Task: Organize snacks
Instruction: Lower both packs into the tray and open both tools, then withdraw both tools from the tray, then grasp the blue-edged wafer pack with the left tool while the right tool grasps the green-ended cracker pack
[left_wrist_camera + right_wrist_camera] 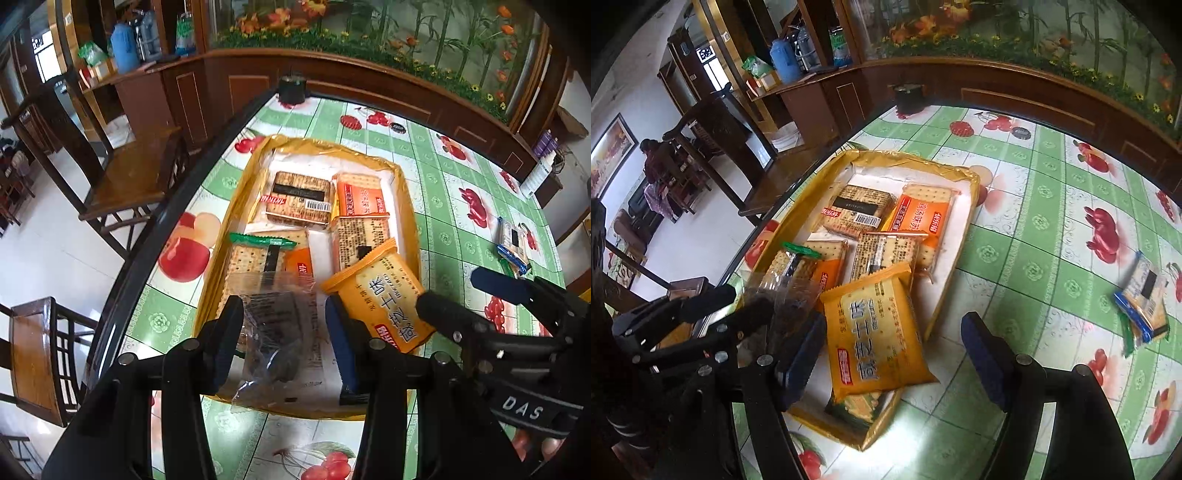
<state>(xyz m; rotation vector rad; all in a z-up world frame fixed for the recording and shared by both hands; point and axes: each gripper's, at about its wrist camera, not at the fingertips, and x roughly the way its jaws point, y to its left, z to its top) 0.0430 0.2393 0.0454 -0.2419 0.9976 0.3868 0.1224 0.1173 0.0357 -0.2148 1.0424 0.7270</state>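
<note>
My left gripper point(284, 332) hangs low over the near end of the yellow tray point(236, 192), its blue-padded fingers point(341, 343) spread wide on either side of a clear-wrapped dark snack point(273, 332) that lies in the tray's near corner — whether the pads touch the wrapper I cannot tell. My right gripper point(894, 354) is also spread apart, and the yellow cracker pack point(875, 332) sits tilted between its fingers, leaning on the packs beneath it at the tray's near end; the left pad point(801, 354) is close beside the pack's edge, the right pad point(990, 358) stands apart from it over the tablecloth point(1052, 206). Deeper in the tray point(960, 229) lie more cracker packs: a barcode pack point(855, 214) at the far left, an orange pack point(919, 218) beside it, and a green-sealed pack point(801, 258) in the middle left. Well apart from the tray, out on the fruit-printed cloth to my right, rests a blue-edged snack pack point(1145, 299) — alone near the table's edge
</note>
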